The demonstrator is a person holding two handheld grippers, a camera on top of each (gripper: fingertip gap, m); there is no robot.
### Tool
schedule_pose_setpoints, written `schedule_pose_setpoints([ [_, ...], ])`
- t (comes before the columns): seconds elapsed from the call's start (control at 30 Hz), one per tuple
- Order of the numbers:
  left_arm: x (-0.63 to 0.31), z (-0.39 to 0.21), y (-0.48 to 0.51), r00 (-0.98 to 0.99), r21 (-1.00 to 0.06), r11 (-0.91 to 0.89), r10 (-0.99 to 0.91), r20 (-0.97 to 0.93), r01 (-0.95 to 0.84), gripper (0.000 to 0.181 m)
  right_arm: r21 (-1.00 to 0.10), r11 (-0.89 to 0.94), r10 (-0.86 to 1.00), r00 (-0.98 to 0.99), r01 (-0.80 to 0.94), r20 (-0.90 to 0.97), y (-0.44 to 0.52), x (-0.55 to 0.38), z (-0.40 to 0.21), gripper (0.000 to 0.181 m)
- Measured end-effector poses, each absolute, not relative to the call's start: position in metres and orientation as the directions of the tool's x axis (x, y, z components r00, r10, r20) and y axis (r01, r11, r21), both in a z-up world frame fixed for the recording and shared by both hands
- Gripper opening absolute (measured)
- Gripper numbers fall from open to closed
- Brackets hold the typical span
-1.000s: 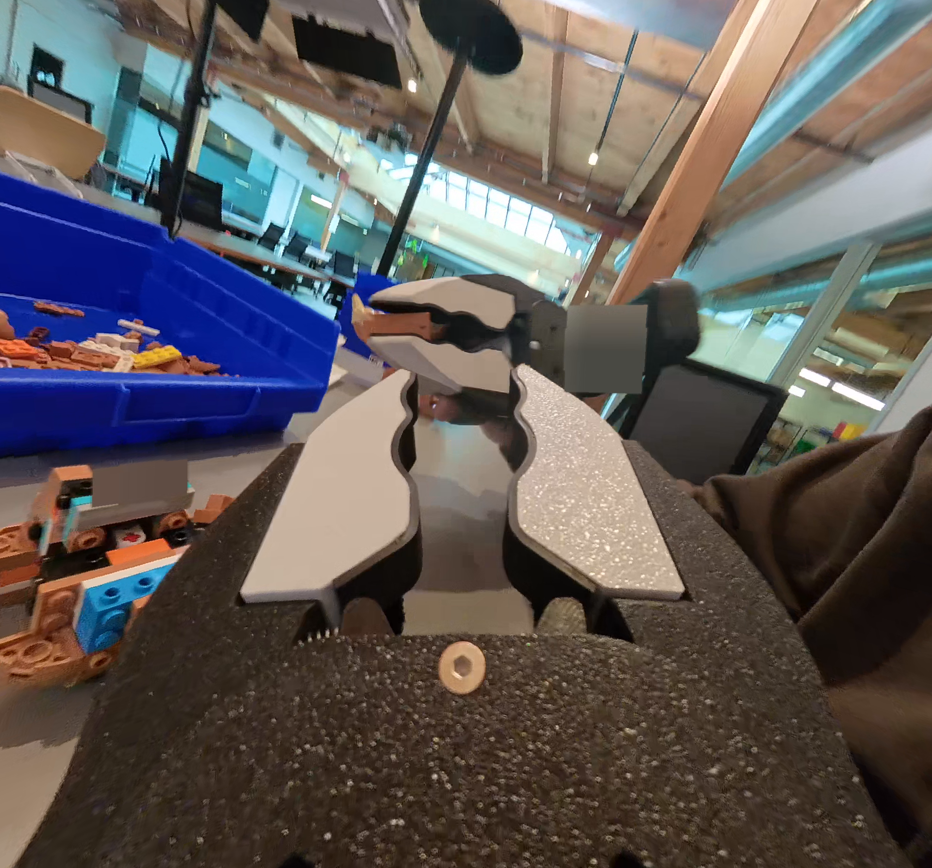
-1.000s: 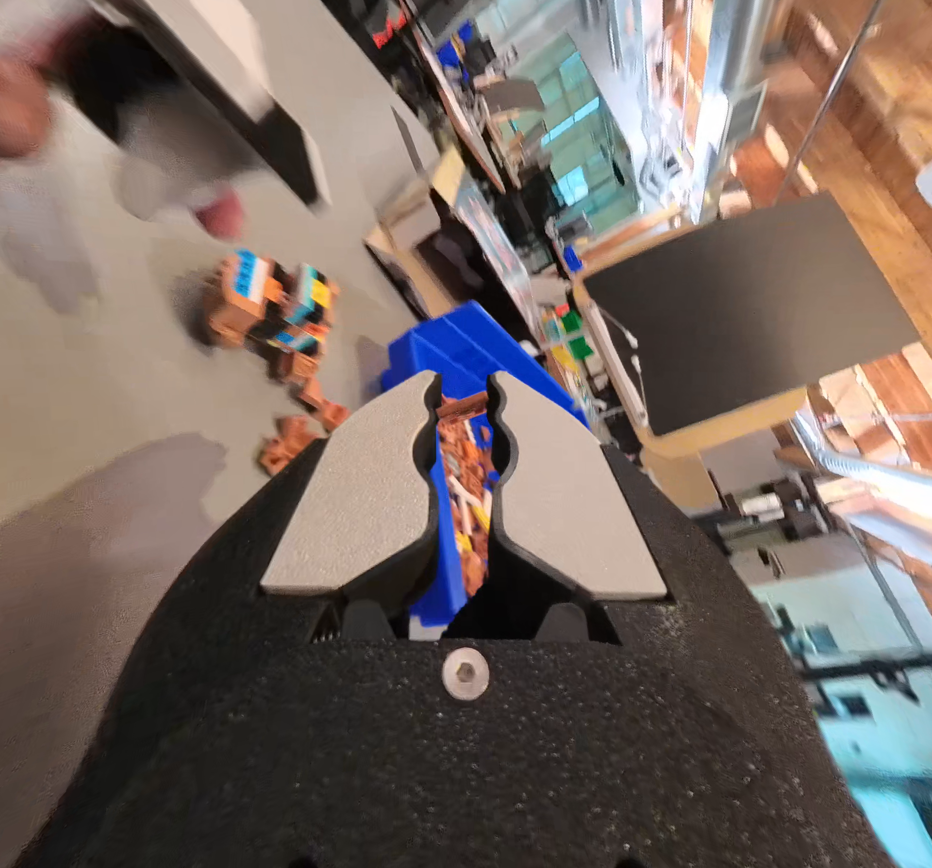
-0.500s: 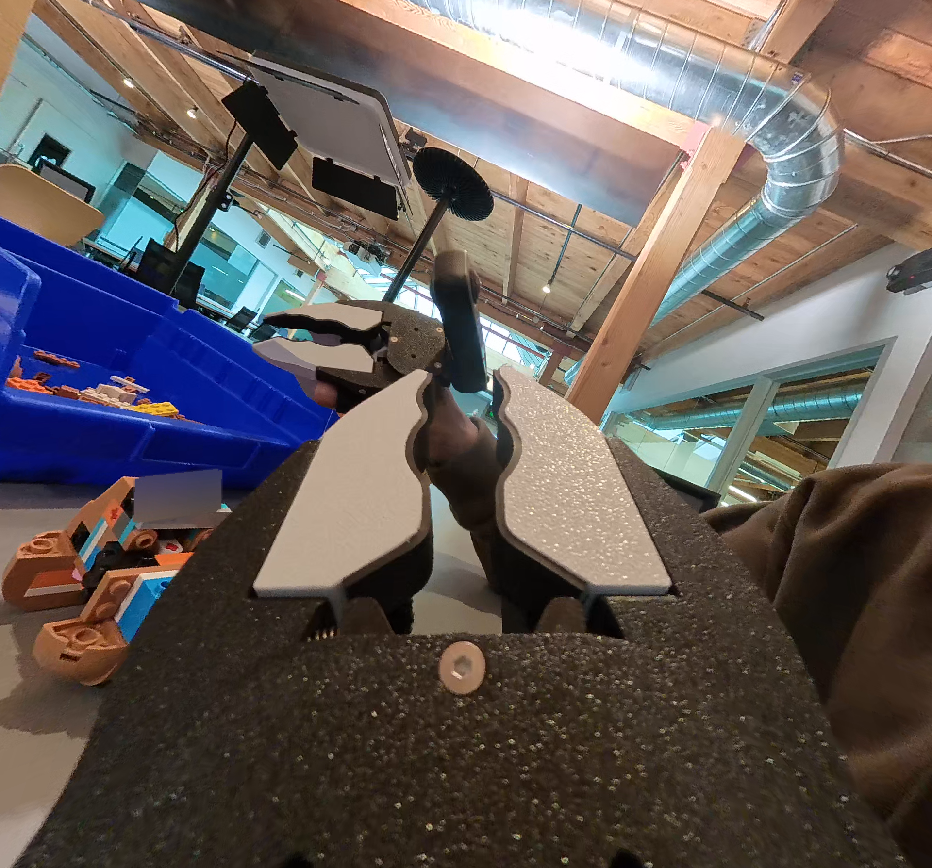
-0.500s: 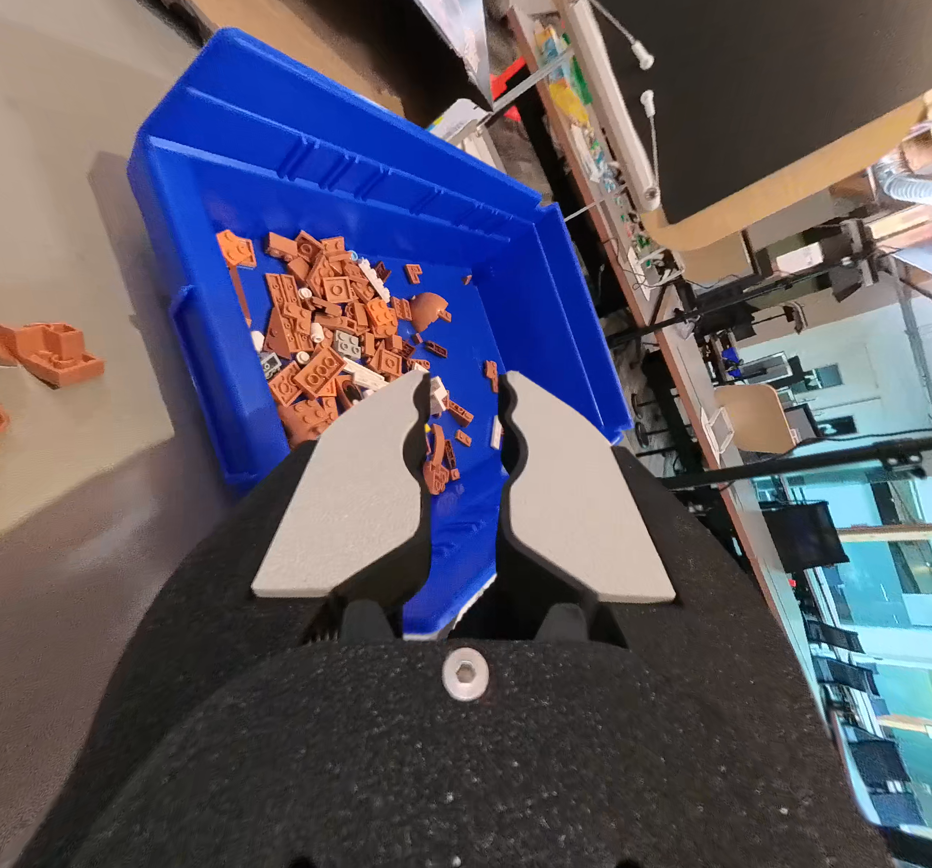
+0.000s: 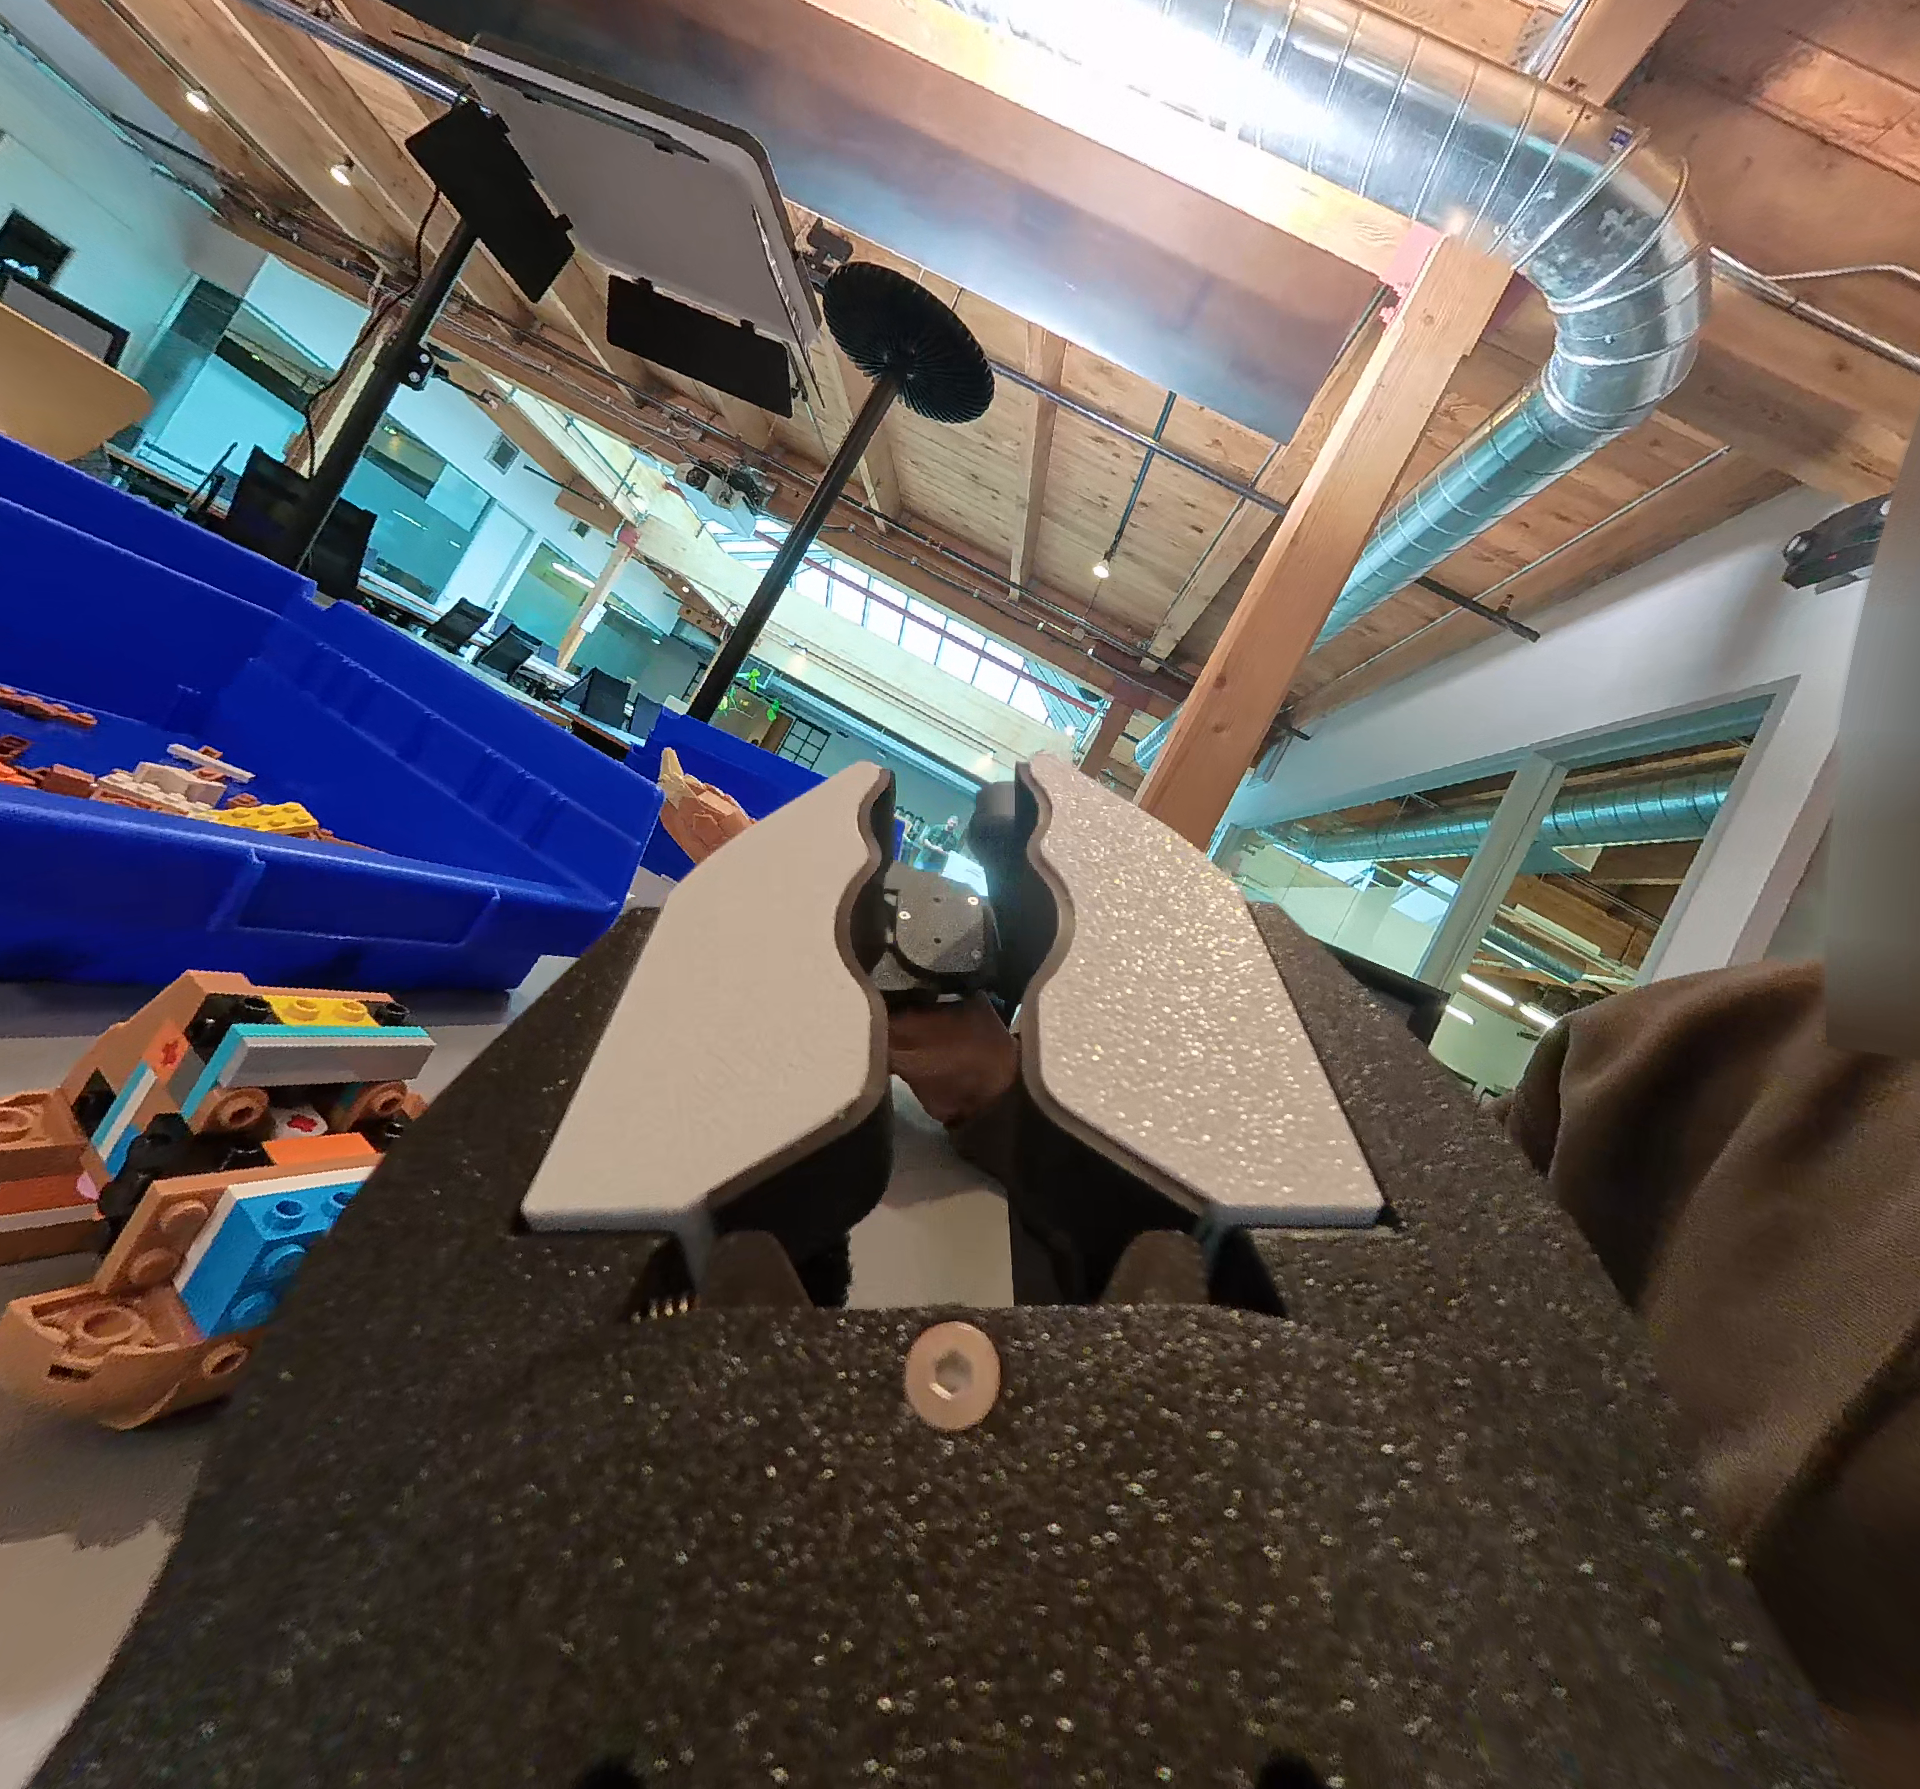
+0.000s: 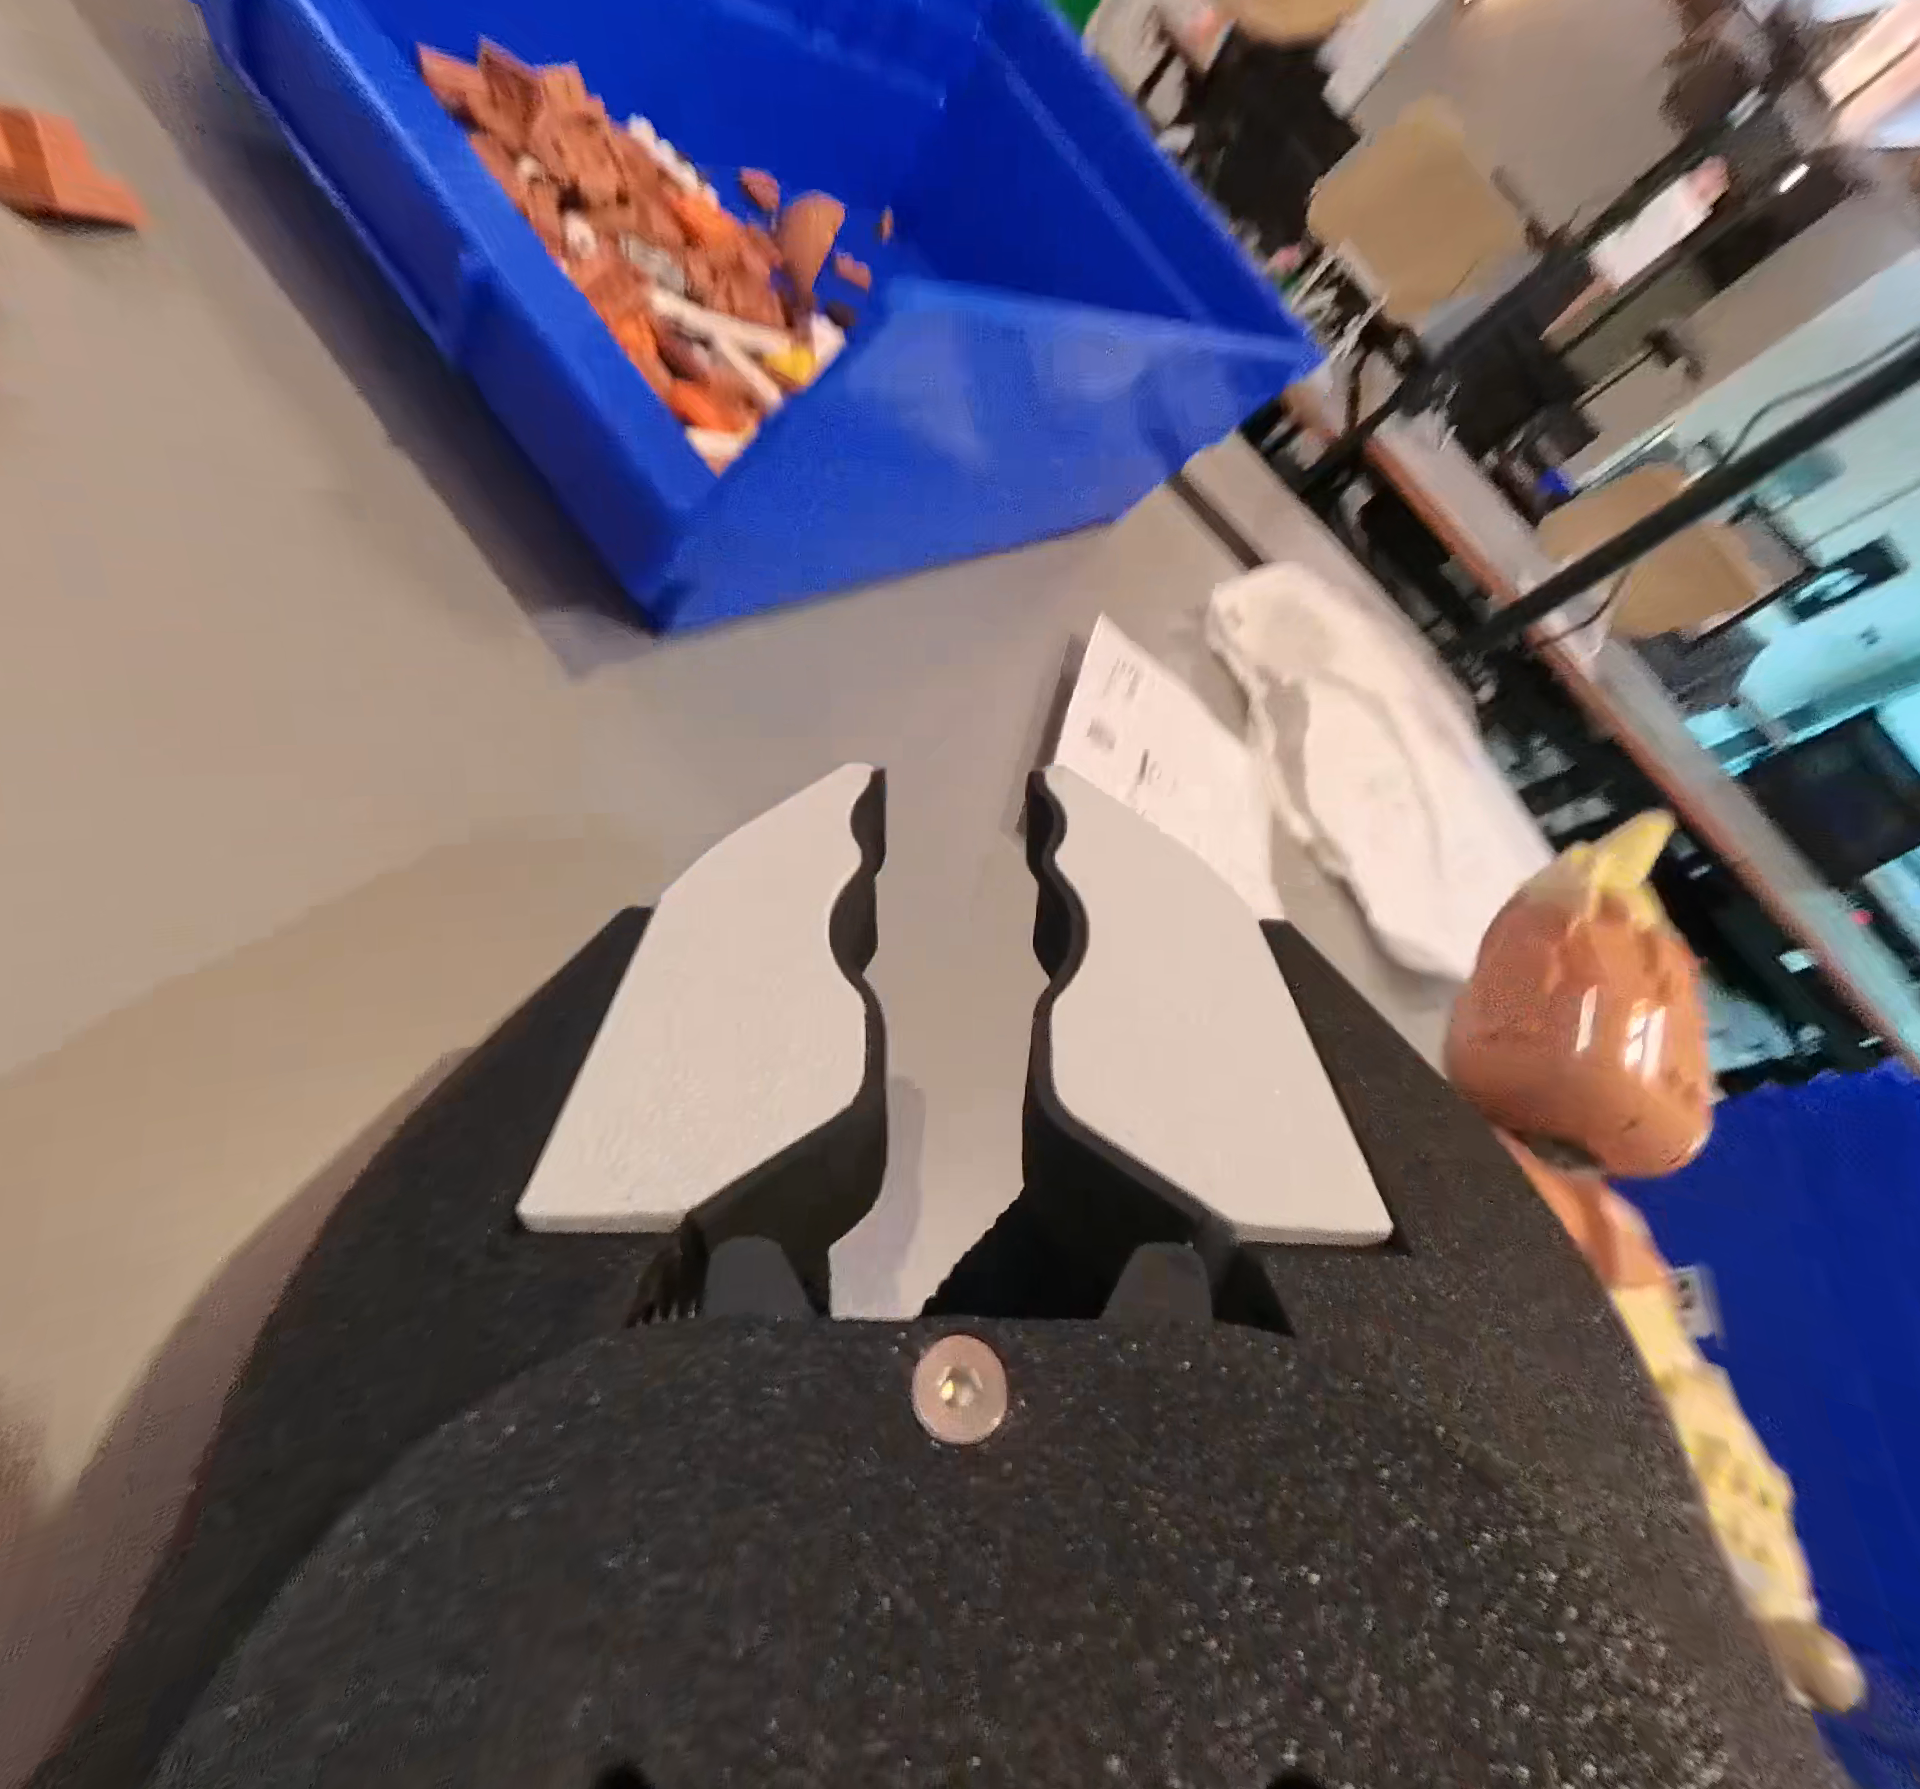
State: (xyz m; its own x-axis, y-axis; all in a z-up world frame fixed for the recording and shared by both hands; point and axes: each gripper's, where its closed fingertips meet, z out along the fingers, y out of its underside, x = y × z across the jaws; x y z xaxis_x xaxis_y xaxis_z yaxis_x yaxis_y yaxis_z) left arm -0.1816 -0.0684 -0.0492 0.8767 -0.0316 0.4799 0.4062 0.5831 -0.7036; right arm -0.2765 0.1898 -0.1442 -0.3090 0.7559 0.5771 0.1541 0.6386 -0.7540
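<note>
My left gripper [image 5: 956, 789] is open a narrow gap and holds nothing. It sits low over the grey table, tilted up toward the ceiling. A partly built brick model [image 5: 208, 1147] in brown, blue and black lies just to its left. The black body of the other gripper [image 5: 930, 929] shows through the gap. My right gripper [image 6: 956, 789] is open and empty above bare grey table [image 6: 312, 700]. It is just past the near corner of a blue bin [image 6: 935, 451] that holds several brown bricks.
The blue bin [image 5: 312, 887] also shows at the left of the left wrist view. A second blue bin [image 6: 1766, 1272] holds a brown rounded brick figure [image 6: 1579, 1043]. A sheet of paper [image 6: 1153, 731] and a white crumpled cloth [image 6: 1351, 773] lie ahead. A brown sleeve [image 5: 1714, 1220] is at the right.
My right gripper has swung from over the blue bin to the bare table beside it. In the left wrist view it has dropped behind my left fingers. Both stay empty.
</note>
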Motion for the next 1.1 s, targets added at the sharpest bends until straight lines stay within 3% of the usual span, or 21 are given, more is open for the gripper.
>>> schedule_pose_setpoints([
  [0.2, -0.181, -0.051, -0.064, 0.880, -0.722, 0.566, -0.014, 0.474, 0.398, 0.022, -0.811, 0.523, 0.839, -0.330, 0.264, 0.433, 0.212, -0.284, -0.155, 0.031],
  [0.47, -0.179, -0.051, -0.063, 0.883, -0.729, 0.558, -0.013, 0.469, 0.396, 0.022, -0.684, 0.601, 0.799, -0.337, 0.414, 0.498, 0.233, -0.312, -0.177, 0.042],
  [0.63, -0.179, -0.051, -0.063, 0.881, -0.724, 0.560, -0.021, 0.473, 0.403, 0.022, -0.697, 0.510, 0.859, -0.341, 0.504, 0.383, 0.247, -0.348, -0.182, 0.062],
  [0.7, -0.179, -0.050, -0.064, 0.880, -0.722, 0.561, -0.025, 0.474, 0.405, 0.022, -0.703, 0.463, 0.884, -0.331, 0.540, 0.329, 0.251, -0.358, -0.186, 0.062],
  [0.8, -0.179, -0.050, -0.065, 0.879, -0.717, 0.565, -0.031, 0.476, 0.409, 0.022, -0.707, 0.415, 0.906, -0.328, 0.572, 0.267, 0.249, -0.362, -0.190, 0.047],
  [0.93, -0.180, -0.050, -0.065, 0.876, -0.710, 0.568, -0.041, 0.481, 0.416, 0.022, -0.682, 0.453, 0.891, -0.316, 0.574, 0.326, 0.248, -0.359, -0.191, 0.005],
  [1.1, -0.181, -0.049, -0.067, 0.873, -0.700, 0.577, -0.049, 0.486, 0.422, 0.021, -0.644, 0.521, 0.852, -0.301, 0.560, 0.428, 0.248, -0.358, -0.190, 0.001],
])
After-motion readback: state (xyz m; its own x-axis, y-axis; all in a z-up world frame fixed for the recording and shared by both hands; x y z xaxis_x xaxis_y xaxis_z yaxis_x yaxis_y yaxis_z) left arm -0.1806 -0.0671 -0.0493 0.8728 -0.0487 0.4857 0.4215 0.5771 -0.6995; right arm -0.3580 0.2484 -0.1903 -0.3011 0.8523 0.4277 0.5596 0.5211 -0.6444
